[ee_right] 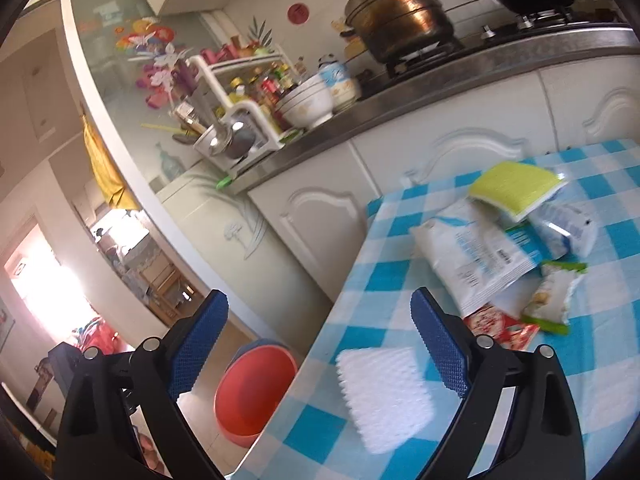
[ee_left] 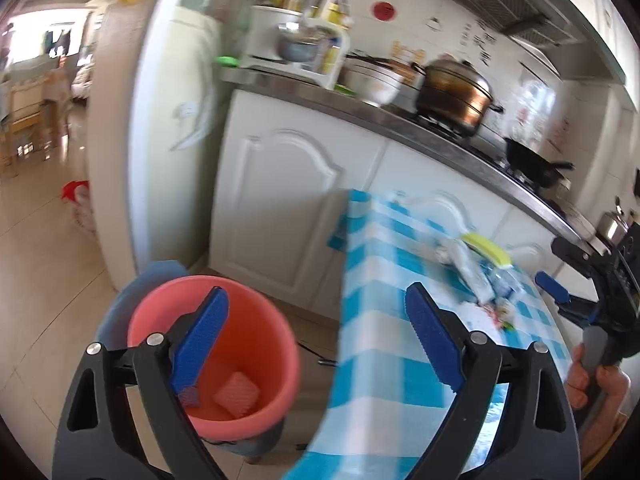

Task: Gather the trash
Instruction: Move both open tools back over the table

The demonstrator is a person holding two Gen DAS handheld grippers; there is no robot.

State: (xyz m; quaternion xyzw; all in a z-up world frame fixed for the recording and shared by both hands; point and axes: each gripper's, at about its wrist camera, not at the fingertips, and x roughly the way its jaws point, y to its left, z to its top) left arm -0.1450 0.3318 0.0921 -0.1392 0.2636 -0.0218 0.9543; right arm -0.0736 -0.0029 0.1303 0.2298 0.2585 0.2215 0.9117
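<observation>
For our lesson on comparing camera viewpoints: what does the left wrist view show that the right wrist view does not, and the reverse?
Only the left wrist view shows the pink foam piece lying inside the pink bucket, and the right gripper held in a hand. Only the right wrist view shows the white foam pad and the red wrapper on the table. Both share the checked tablecloth, the yellow sponge, the white packet, the bucket and the copper pot.
</observation>
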